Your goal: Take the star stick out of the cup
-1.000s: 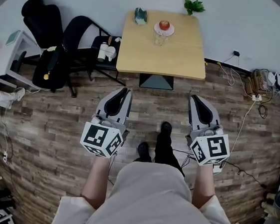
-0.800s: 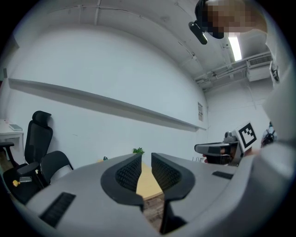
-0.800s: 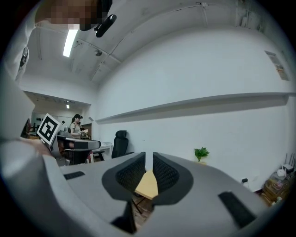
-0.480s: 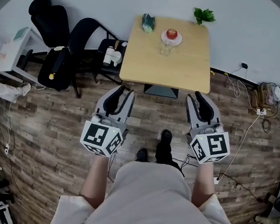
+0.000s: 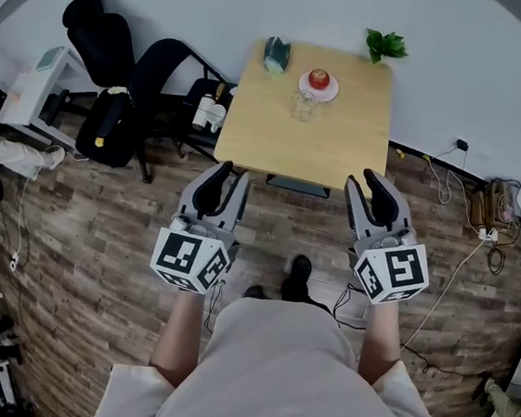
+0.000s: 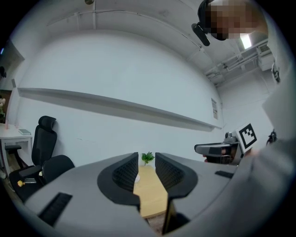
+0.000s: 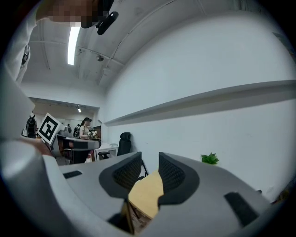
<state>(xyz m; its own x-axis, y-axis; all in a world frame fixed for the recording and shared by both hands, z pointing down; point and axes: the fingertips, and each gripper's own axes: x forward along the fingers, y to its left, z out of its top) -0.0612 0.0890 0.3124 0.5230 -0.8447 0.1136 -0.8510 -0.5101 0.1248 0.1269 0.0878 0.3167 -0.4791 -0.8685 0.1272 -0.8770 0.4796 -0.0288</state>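
Left gripper (image 5: 226,169) and right gripper (image 5: 365,178) hover empty short of the table (image 5: 342,147), jaws apart, the right's just opened, with what looks like the cup (image 5: 303,106) on it.

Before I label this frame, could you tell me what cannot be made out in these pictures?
- Star stick: in the head view the cup is too small and clear to show it.
- Left gripper view: the left gripper covers the table except a strip; no cup is discernible.
- Right gripper view: the right gripper, whose jaws have just been opening with nothing between them, covers all but a table corner.
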